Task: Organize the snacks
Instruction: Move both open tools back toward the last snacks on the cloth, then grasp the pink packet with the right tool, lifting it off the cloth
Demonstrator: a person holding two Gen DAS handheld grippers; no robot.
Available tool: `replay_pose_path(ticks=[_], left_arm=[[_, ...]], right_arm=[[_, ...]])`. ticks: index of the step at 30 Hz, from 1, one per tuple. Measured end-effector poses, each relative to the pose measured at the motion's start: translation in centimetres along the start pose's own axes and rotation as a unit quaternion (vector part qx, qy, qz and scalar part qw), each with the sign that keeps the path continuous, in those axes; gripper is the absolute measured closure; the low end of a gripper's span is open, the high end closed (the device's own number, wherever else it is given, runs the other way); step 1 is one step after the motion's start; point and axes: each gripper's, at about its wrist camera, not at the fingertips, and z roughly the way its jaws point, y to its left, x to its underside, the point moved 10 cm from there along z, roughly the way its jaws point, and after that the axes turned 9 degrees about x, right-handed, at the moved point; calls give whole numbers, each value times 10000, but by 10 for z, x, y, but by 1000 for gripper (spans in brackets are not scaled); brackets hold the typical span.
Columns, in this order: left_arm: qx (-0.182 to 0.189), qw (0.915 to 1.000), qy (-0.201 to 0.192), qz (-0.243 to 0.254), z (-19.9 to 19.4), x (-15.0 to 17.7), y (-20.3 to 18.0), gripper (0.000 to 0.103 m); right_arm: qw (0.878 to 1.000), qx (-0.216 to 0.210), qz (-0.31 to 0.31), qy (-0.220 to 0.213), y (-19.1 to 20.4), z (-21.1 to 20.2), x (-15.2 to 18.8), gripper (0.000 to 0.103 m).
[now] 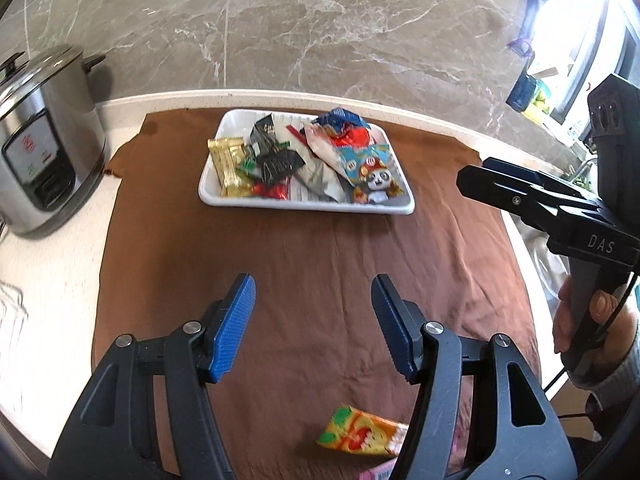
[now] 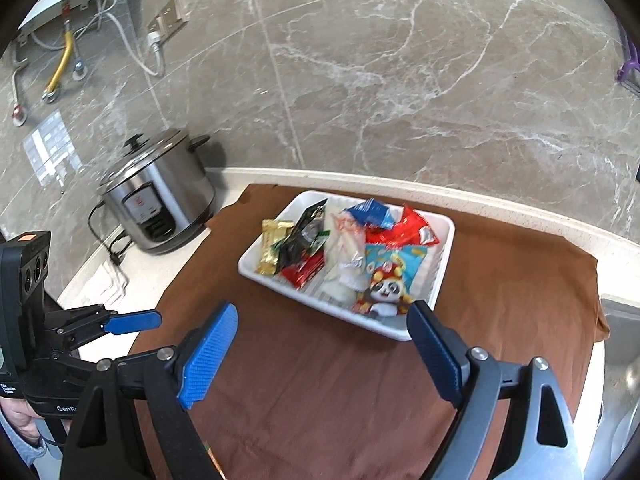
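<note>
A white tray (image 1: 304,205) (image 2: 256,276) sits on a brown cloth (image 1: 304,264) near the wall. It holds several snack packets: gold bars (image 1: 230,168), a black pack (image 1: 276,160), red and blue packs, and a panda packet (image 1: 374,178) (image 2: 386,282). An orange-yellow snack packet (image 1: 360,434) lies on the cloth below my left gripper (image 1: 314,284). That gripper hovers open over bare cloth, short of the tray. My right gripper (image 2: 323,312) is open too, its right finger close to the tray's near corner. Each gripper shows in the other's view: the right gripper (image 1: 474,172), the left gripper (image 2: 152,320).
A steel rice cooker (image 1: 44,148) (image 2: 160,196) stands on the white counter left of the cloth, its cord trailing. A marble wall runs behind the tray. A sink edge (image 2: 620,320) lies to the right. A pink box edge (image 1: 380,472) shows at the bottom.
</note>
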Motion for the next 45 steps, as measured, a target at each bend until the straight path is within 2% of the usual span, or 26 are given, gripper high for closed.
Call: replay_pose_path(ticks=[9, 22, 34, 45], left_arm=[[-33, 9998, 60, -168, -19, 45, -12, 44], [17, 9986, 228, -481, -32, 93, -21, 44], [91, 9926, 632, -1029, -14, 137, -24, 44], [121, 9846, 967, -1455, 14, 159, -23, 44]], right_arm=[[9994, -232, -207, 117, 21, -17, 29, 13], [9954, -498, -695, 434, 51, -37, 83, 13], [9923, -552, -875, 687, 53, -47, 119, 13], [9884, -635, -964, 983, 54, -47, 154, 13]])
